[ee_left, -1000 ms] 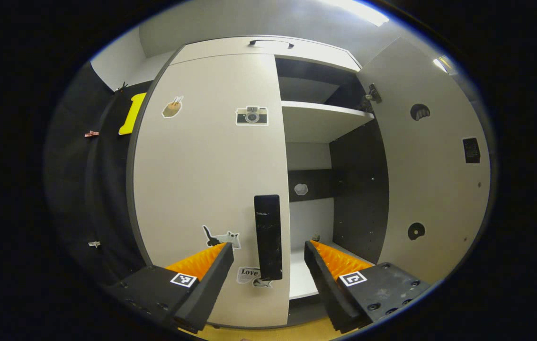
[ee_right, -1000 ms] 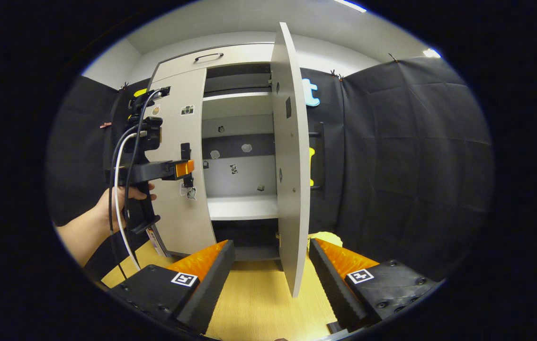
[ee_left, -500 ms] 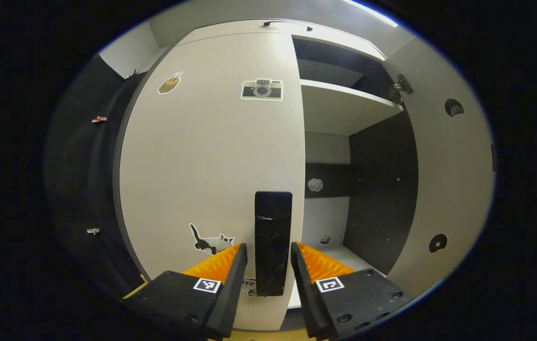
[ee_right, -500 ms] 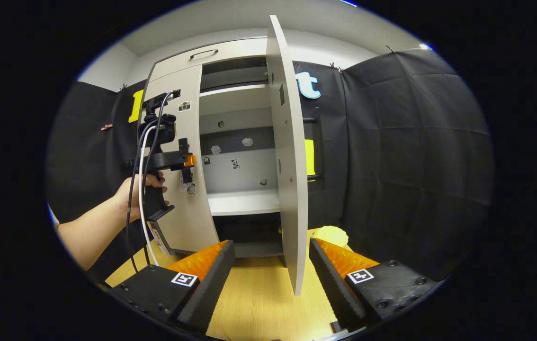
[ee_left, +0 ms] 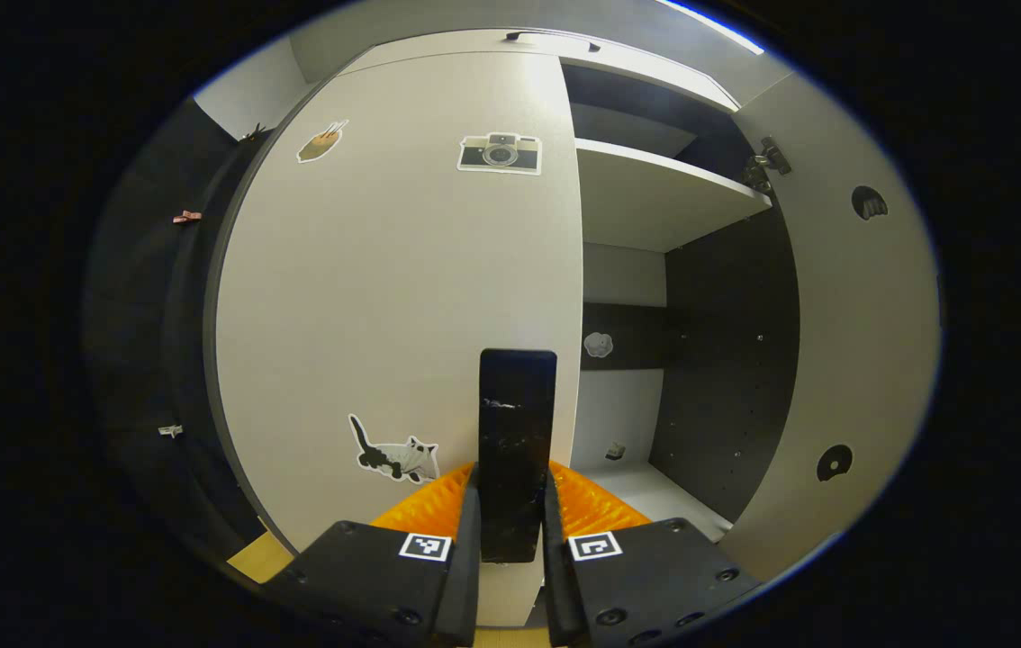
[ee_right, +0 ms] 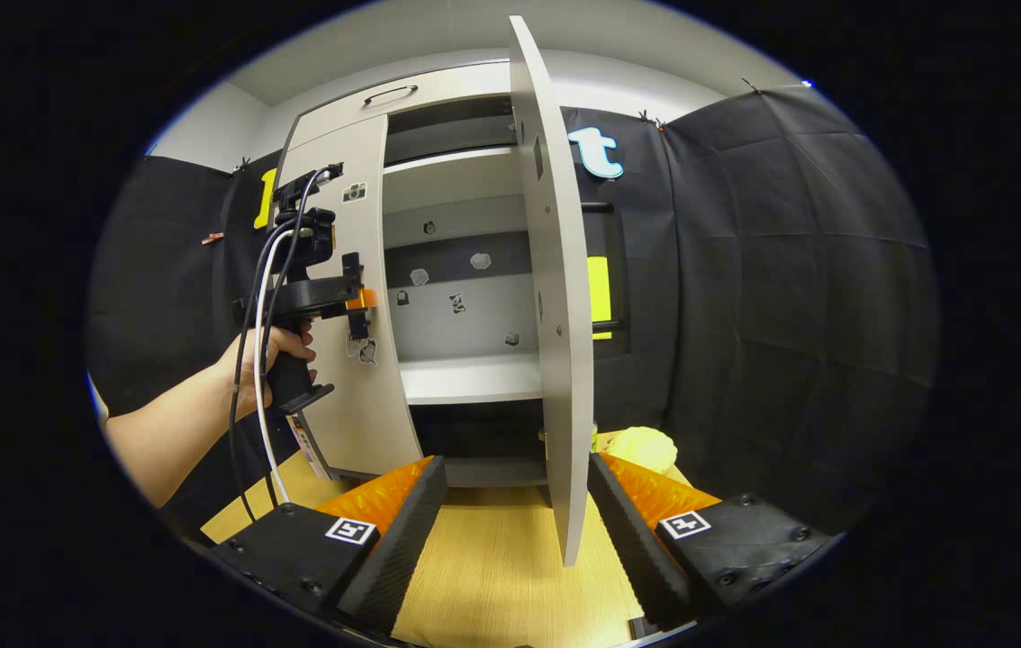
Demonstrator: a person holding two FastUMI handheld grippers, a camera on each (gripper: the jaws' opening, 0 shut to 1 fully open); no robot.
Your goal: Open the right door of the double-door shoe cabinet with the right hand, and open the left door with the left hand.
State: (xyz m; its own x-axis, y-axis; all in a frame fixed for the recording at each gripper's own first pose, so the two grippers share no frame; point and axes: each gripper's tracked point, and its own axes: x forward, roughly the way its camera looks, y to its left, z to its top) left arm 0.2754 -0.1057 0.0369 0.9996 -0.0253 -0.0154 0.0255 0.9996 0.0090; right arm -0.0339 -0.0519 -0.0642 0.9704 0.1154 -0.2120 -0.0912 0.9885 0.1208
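Handle [ee_left: 517,450] of the left door [ee_left: 402,297], a dark upright bar low in the centre of the left gripper view, sits between the two fingers of the left tongs [ee_left: 510,531], which are clenched on its lower part from either side; that grip is what a pull needs, since the bar stands near the door's free edge, far from the hinge, where a tug swings the panel most easily. This door lies flat and shut against the shoe cabinet [ee_right: 438,99], its cat sticker [ee_left: 393,454] just left of the bar and its camera sticker [ee_left: 500,153] near the top. Seen in the left middle of the right gripper view, the same left tongs [ee_right: 357,310] meet the door squarely, held by a hand [ee_right: 263,355] on a pistol grip with cables trailing down. Right of the bar the cabinet stands open, shelves [ee_right: 470,382] bare and lit. The right door [ee_right: 555,315] is swung out edge-on through the centre of the right gripper view, so that half of the task looks finished. The right tongs [ee_right: 515,531] hang released at the bottom of that view, fingers spread either side of the door's lower edge without touching it, over the wooden tabletop [ee_right: 492,585], probably kept back so the left door can swing freely. A yellow lump [ee_right: 641,447] rests beyond, beside the open door.
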